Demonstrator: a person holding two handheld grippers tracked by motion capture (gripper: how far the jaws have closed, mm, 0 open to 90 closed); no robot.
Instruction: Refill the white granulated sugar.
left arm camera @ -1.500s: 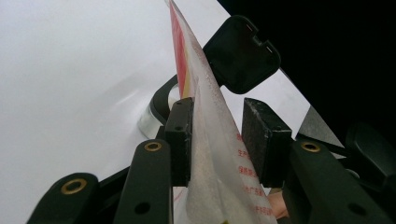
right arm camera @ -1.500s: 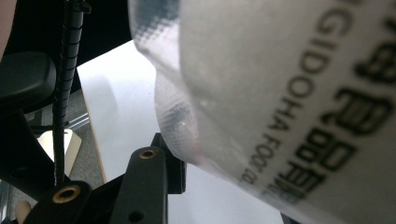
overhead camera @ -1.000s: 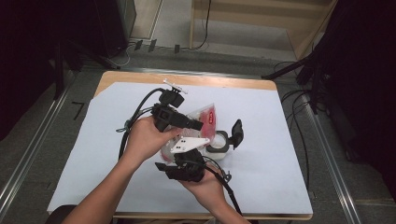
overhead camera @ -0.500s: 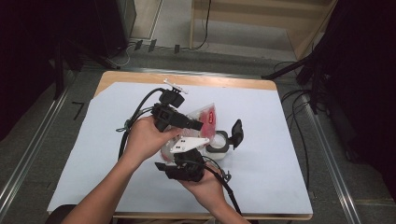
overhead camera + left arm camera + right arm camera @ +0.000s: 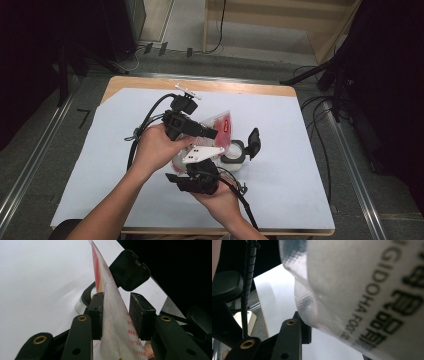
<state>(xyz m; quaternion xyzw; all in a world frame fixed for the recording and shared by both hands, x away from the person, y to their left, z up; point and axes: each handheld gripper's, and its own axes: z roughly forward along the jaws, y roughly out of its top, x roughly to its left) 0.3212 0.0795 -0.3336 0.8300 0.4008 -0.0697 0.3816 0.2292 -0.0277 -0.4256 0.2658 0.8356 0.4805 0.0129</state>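
A wooden table [image 5: 250, 88] covered with a white sheet [image 5: 310, 150] stands on a grey floor, with dark equipment and cables along the far and right sides. Two forearms come in from the near edge and meet around the middle of the sheet.

The left gripper [image 5: 212, 134] is held in the left hand [image 5: 157, 147] and points right, toward a plastic bag [image 5: 220, 125] with red print. In the left gripper view its jaws stand partly apart with the bag's [image 5: 112, 322] thin edge passing up between them; the left pad touches the film, while a gap shows between the film and the right pad, so the bag is not pinched tight. The bag is clear, with a red and yellow strip at its far end and small red lettering near the jaws.

The right gripper [image 5: 192, 175] sits nearer, held in the right hand [image 5: 220, 200], with its grey plate on top just under the left gripper. In the right gripper view the bag [image 5: 367, 290] hangs very close to the lens, blurred, with dark lettering; one jaw shows at the lower left and the other is hidden behind the bag, so whether it grips cannot be told.

Just right of the bag a small jar [image 5: 234, 154] stands on the sheet, its black lid [image 5: 254, 143] flipped up on the right side. In the left gripper view the jar [image 5: 83, 302] lies beyond the jaws with the lid [image 5: 130, 271] raised above it
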